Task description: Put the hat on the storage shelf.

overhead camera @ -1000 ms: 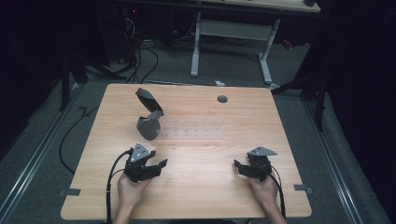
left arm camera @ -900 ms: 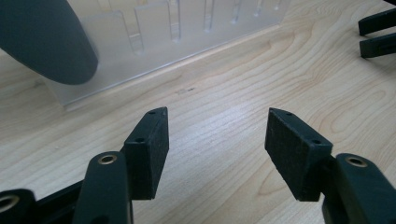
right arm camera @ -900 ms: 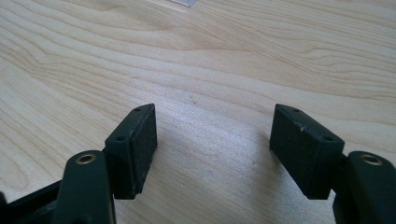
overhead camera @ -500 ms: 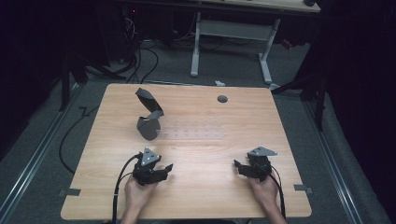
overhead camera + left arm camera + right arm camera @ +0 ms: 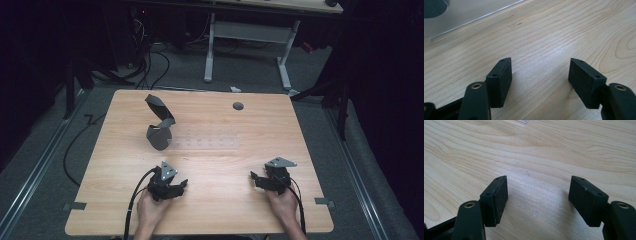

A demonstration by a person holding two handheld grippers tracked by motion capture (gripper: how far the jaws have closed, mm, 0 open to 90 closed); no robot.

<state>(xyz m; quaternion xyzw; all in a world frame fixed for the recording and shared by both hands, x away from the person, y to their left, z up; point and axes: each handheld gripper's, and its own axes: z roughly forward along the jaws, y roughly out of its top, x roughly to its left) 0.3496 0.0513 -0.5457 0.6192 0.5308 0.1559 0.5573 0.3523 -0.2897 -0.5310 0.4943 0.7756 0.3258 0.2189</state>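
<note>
A dark grey folded object [image 5: 159,125] stands upright on the wooden table [image 5: 210,210], left of centre. A clear flat sheet [image 5: 210,141] lies beside it; its edge [image 5: 471,15] also appears in the left gripper view. My left gripper [image 5: 179,187] rests low at the front left, well short of the grey object. Its jaws have just been opening, and between them [image 5: 540,61] there is only bare wood. My right gripper [image 5: 255,181] sits at the front right, jaws wide [image 5: 538,178] with nothing between them.
A round hole [image 5: 238,106] is set in the table toward the back. Cables trail from both grippers off the front edge. A white desk frame [image 5: 245,35] stands on the floor behind the table, and dark floor surrounds it.
My left gripper has shifted right and sunk closer to the table, and its jaws stand a little wider. The right gripper has kept still.
</note>
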